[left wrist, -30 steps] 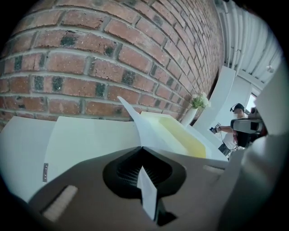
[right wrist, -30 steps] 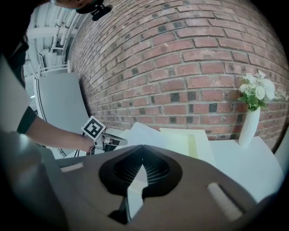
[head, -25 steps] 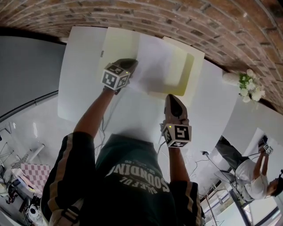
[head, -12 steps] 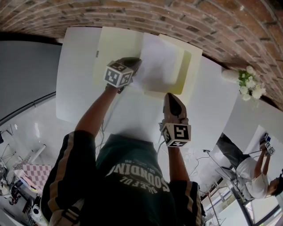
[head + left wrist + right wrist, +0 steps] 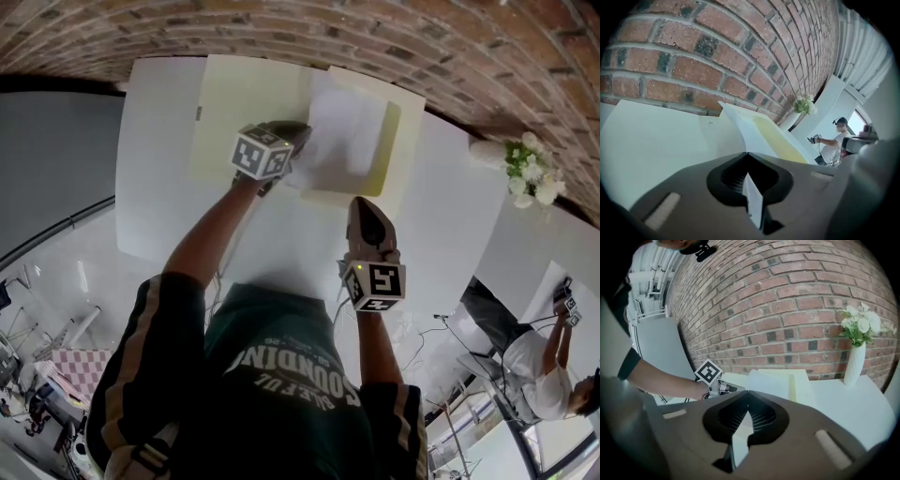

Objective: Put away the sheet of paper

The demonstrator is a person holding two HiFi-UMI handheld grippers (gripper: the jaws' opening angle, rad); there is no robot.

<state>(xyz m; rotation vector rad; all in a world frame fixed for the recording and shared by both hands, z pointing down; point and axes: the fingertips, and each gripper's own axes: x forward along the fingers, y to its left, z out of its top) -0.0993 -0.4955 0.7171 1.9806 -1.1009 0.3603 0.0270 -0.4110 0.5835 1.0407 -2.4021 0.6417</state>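
Observation:
A pale yellow folder lies open on the white table by the brick wall. The white sheet of paper lies over the folder's right half, partly inside its pocket. My left gripper is shut on the sheet's left edge. In the left gripper view the thin white edge runs between the closed jaws and the paper stretches ahead. My right gripper hovers just near of the folder, shut with nothing in it. The right gripper view also shows the paper and the left gripper.
A white vase of flowers stands at the table's far right, by the wall. Another person with grippers works in the background at lower right. A grey surface lies left of the table.
My left gripper has carried the sheet to the right, further over the folder's right half. The right gripper has stayed where it was.

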